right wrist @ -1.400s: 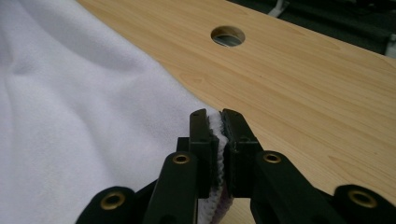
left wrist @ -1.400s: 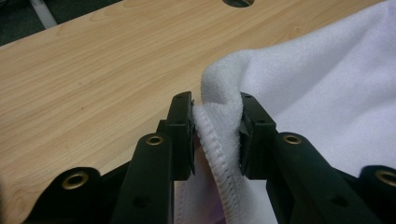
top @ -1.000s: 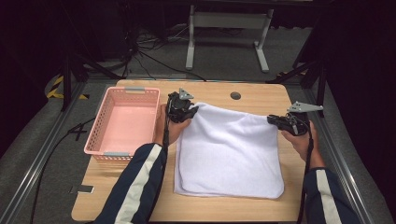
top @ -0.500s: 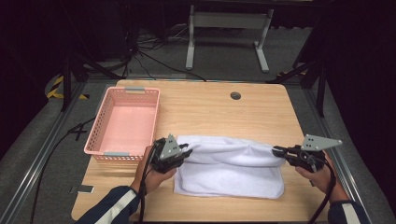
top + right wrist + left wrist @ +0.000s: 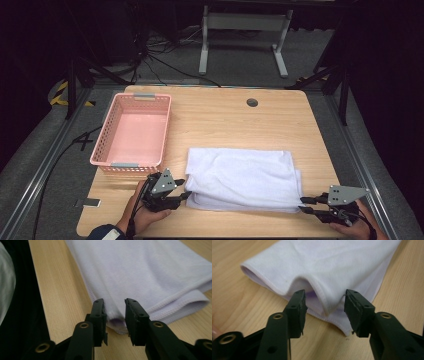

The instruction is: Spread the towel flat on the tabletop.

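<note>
One white towel point(image 5: 242, 177), folded in half, lies on the near part of one wooden table point(image 5: 225, 117). Two grippers sit at its near corners. The left gripper point(image 5: 324, 306) is released, jaws spread around a raised fold of hem. The right gripper point(image 5: 114, 315) is also released, straddling the corner. One empty pink basket point(image 5: 131, 132) stands just left of the towel.

The towel point(image 5: 242, 177) was plain white, faintly lilac up close. The basket point(image 5: 131, 134) was pink, the table point(image 5: 220, 117) pale woodgrain, both grippers' jaws black.
</note>
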The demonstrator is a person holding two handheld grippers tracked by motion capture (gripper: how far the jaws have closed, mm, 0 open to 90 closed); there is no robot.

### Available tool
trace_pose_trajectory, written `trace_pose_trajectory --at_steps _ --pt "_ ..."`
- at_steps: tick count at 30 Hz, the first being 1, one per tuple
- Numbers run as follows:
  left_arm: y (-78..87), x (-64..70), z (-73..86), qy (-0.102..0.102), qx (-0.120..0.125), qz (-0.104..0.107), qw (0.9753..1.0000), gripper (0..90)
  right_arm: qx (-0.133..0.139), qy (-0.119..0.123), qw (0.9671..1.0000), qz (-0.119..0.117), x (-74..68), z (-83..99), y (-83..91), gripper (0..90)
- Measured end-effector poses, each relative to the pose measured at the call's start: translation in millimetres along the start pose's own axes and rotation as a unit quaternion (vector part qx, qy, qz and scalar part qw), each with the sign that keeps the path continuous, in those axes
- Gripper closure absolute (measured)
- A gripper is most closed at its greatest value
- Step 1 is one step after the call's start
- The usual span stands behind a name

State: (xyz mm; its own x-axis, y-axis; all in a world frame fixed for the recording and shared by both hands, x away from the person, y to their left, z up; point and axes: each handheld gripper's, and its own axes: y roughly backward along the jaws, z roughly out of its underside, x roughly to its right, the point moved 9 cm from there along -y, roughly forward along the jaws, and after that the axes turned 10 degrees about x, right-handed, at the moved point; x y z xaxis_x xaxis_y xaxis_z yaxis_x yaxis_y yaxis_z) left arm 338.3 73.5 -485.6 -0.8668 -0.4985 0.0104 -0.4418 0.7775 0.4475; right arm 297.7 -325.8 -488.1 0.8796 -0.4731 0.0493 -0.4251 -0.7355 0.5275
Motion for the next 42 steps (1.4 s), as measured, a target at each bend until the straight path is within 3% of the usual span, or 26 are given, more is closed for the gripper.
trace_pose_trajectory --at_steps 1,2,5,8,10,11,12,13,14,16,17,19,22,23,24,25,26,30,33,35,38,39,40,42 --pt "1.2 2.6 -6.0 0.006 0.013 0.009 0.9999 50.0 0.009 -0.009 0.9999 0.011 2.0 -2.9 2.9 67.2" --pt "1.9 2.6 -11.1 0.0 0.017 0.009 0.9998 48.7 0.017 -0.017 0.9995 0.019 3.6 -6.6 5.3 65.2" --pt "-4.8 7.1 -23.2 0.007 0.026 0.018 0.9995 42.8 0.042 -0.023 0.998 0.041 5.9 -22.9 9.3 64.6" --pt "-19.0 13.4 -25.8 -0.018 0.005 0.033 0.9993 45.6 0.041 -0.011 0.9979 0.049 2.3 -37.9 4.5 65.1" --pt "-29.9 15.1 -22.9 -0.009 -0.01 0.041 0.9991 44.1 0.051 -0.012 0.9982 0.03 -1.5 -45.7 -0.6 64.7" --pt "-34.8 15.6 -20.7 -0.019 -0.018 0.049 0.9984 44.5 0.051 -0.021 0.9975 0.044 2.3 -47.4 -3.3 66.4" --pt "-41.5 13.4 -17.1 -0.032 -0.027 0.041 0.9983 44.3 0.046 -0.033 0.9969 0.055 6.6 -46.5 -7.3 67.6" --pt "-47.2 12.3 -10.0 -0.028 -0.054 0.046 0.9971 44.5 0.041 -0.039 0.997 0.052 7.9 -43.5 -14.1 66.2" --pt "-50.0 13.6 -5.5 -0.031 -0.065 0.056 0.9958 47.2 0.029 -0.039 0.9977 0.047 7.0 -37.5 -22.6 66.9" --pt "-49.5 13.9 2.9 -0.069 -0.085 0.054 0.9925 56.5 -0.004 -0.031 0.9992 0.024 -0.5 -24.3 -34.1 66.8" --pt "-47.2 16.1 6.9 -0.077 -0.092 0.065 0.9907 60.5 -0.016 -0.024 0.9994 0.016 -4.9 -18.4 -37.3 67.0" --pt "-41.0 15.9 13.8 -0.084 -0.096 0.057 0.9902 65.3 -0.039 -0.026 0.9989 0.003 -10.8 -6.2 -39.7 67.1" --pt "-26.5 15.7 26.0 -0.077 -0.098 0.058 0.9905 66.8 -0.059 -0.036 0.9976 0.002 -12.9 7.2 -39.9 68.2" --pt "-26.5 15.7 26.0 -0.077 -0.098 0.058 0.9905 66.9 -0.05 -0.041 0.9979 0.004 -13.1 8.6 -39.1 68.1" --pt "-18.4 12.5 32.5 -0.06 -0.101 0.043 0.9922 65.0 -0.052 -0.042 0.9978 0.006 -13.4 9.6 -38.1 68.3" --pt "-18.4 12.5 32.5 -0.06 -0.101 0.043 0.9922 59.6 -0.052 -0.042 0.9978 0.006 -13.4 9.6 -38.1 68.3" --pt "-14.6 9.7 36.0 -0.036 -0.097 0.028 0.9943 59.6 -0.054 -0.039 0.9978 0.007 -13.8 9.9 -37.0 68.2" --pt "-4.3 4.0 32.3 0.017 -0.066 0.006 0.9977 44.3 -0.064 -0.023 0.9976 0.014 -14.9 5.2 -38.0 60.2" --pt "-1.7 5.8 33.7 0.036 -0.069 -0.003 0.997 31.0 -0.028 -0.024 0.9991 0.023 -11.3 -16.1 -39.8 56.6" --pt "-0.4 8.9 34.8 0.039 -0.068 -0.01 0.9969 26.5 -0.015 -0.016 0.9989 0.04 -4.2 -35.9 -45.2 54.3" --pt "3.7 8.4 32.2 0.048 -0.053 -0.021 0.9972 20.6 -0.008 0.0 0.9985 0.054 6.5 -64.8 -65.4 52.0" --pt "4.7 7.1 30.9 0.059 -0.045 -0.025 0.997 20.6 -0.008 0.0 0.9985 0.054 6.5 -64.8 -65.4 52.0" --pt "5.0 6.7 29.6 0.076 -0.036 -0.022 0.9962 19.3 -0.008 0.002 0.9983 0.057 10.5 -74.8 -74.0 50.5" --pt "2.9 9.0 28.5 0.092 -0.031 -0.016 0.9952 17.4 0.003 0.006 0.9987 0.051 15.8 -100.8 -97.6 49.6"
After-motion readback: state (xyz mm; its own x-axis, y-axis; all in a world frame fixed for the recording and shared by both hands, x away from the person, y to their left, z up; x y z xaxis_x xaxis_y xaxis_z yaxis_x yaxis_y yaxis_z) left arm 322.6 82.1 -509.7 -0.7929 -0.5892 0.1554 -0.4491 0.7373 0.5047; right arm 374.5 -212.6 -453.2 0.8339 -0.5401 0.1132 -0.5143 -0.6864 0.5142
